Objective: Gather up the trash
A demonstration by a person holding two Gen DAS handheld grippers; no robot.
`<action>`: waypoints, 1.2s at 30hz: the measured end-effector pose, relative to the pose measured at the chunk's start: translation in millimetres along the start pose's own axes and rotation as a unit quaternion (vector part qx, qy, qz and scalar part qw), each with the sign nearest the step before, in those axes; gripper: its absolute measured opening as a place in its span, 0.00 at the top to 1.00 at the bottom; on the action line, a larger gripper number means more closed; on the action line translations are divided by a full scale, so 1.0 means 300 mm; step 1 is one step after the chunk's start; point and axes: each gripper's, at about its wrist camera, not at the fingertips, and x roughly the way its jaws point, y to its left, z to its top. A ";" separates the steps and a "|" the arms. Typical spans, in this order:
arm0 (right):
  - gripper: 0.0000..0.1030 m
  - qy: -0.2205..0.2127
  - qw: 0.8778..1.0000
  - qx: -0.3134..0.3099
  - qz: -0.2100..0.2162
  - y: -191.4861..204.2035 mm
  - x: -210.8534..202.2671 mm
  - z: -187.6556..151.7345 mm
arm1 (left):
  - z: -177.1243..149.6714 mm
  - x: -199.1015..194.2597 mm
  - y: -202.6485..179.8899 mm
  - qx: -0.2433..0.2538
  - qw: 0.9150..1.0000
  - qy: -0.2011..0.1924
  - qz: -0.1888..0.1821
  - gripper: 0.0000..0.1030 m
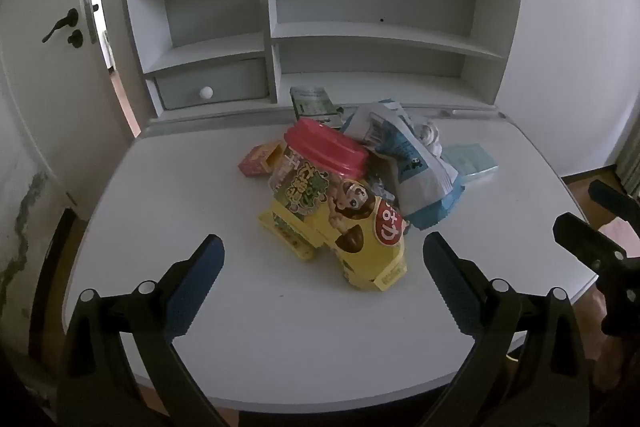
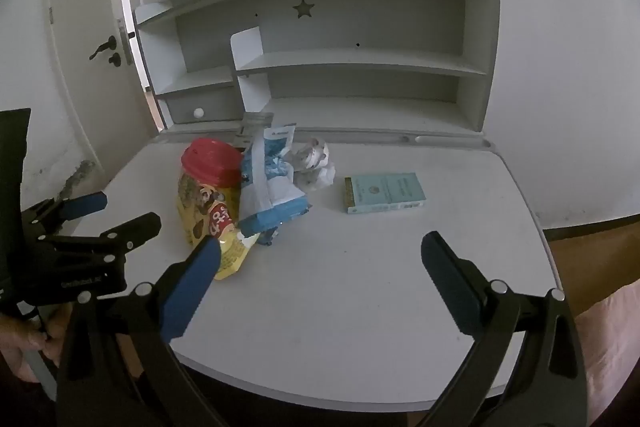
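- On a white desk (image 2: 360, 287), the trash sits heaped around a red-lidded jar (image 1: 326, 151), your landmark; both tools hover short of it, over bare desktop
- Your left gripper (image 1: 323, 269) is spread wide and empty, the yellow snack box (image 1: 360, 239) lying against the jar's near side, just past its tips
- Your right gripper (image 2: 320, 259) is likewise splayed, holding nothing
- The jar looks like rigid plastic, probably light if empty and smooth; pinch it across the body below the lid
- The yellow box looks like thin card that crushes easily; take it across its narrow faces
- The blue-and-white bag (image 2: 272, 187), leaning on the jar's right, is limp; pinch a gathered fold
- The crumpled paper (image 2: 314, 167) behind the bag is soft and featherlight
- The pale blue box (image 2: 384, 193), well right of the jar, lies flat; grip its long edges
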 end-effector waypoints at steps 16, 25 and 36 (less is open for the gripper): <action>0.06 -0.001 1.000 0.001 0.001 -0.005 -0.003 -0.003 | 0.013 -0.003 0.009 -0.001 1.000 0.000 -0.002 0.06; 0.06 -0.003 1.000 0.001 0.000 -0.004 -0.011 -0.004 | 0.015 -0.024 0.008 0.003 1.000 -0.004 -0.005 0.06; 0.06 -0.006 1.000 0.001 0.001 -0.001 -0.026 0.005 | 0.013 -0.024 0.005 0.003 1.000 -0.005 -0.004 0.06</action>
